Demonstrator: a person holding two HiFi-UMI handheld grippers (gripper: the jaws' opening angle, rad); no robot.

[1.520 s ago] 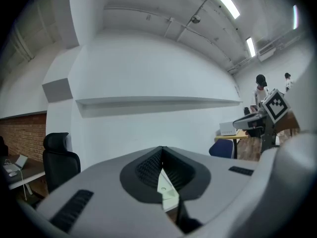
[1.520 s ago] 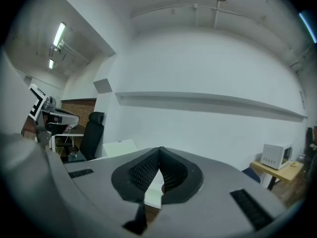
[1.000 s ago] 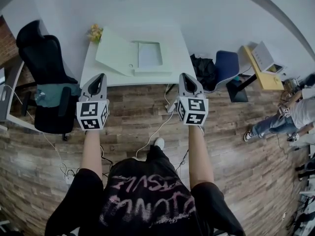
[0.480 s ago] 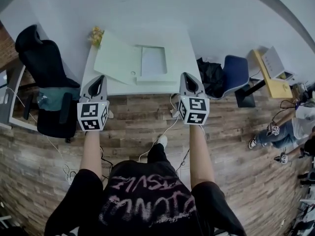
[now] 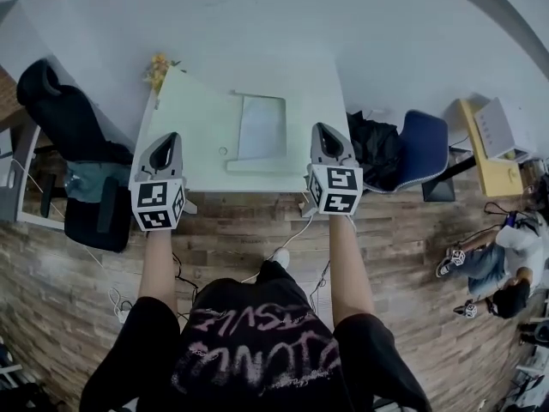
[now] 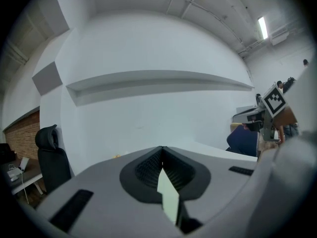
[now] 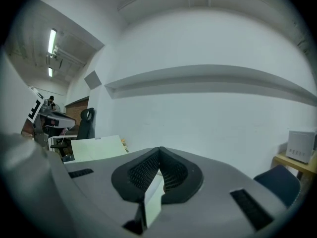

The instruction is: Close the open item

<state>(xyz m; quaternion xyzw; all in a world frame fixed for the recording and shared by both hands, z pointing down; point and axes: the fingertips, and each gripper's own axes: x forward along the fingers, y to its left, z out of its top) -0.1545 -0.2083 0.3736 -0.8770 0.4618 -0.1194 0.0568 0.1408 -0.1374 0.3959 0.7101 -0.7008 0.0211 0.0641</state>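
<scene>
A white wall [image 5: 283, 15] and a wood-plank floor [image 5: 412, 256] frame a white table [image 5: 322, 84] that stands straight ahead of the person. On it, toward the left and middle of the near edge, lies the open item: a flat, pale case [image 5: 262, 127] with a shallow bluish tray. Its broad, smooth lid [image 5: 197, 114] is thrown out toward the table's left edge, and in the right gripper view it looks tilted up rather than lying flat.

The hinge line appears to run from the near edge to the far edge. So the lid would probably have to swing rightward over the tray.

The case sits ahead of and between the two grippers. The left gripper [image 5: 171, 137] is nearer the lid, while the right gripper [image 5: 325, 131] is nearer the tray's free side. Both hover at the near edge with ribbed jaws clenched together, grasping nothing.

A small yellow bunch [image 5: 157, 69] marks the far left corner.
</scene>
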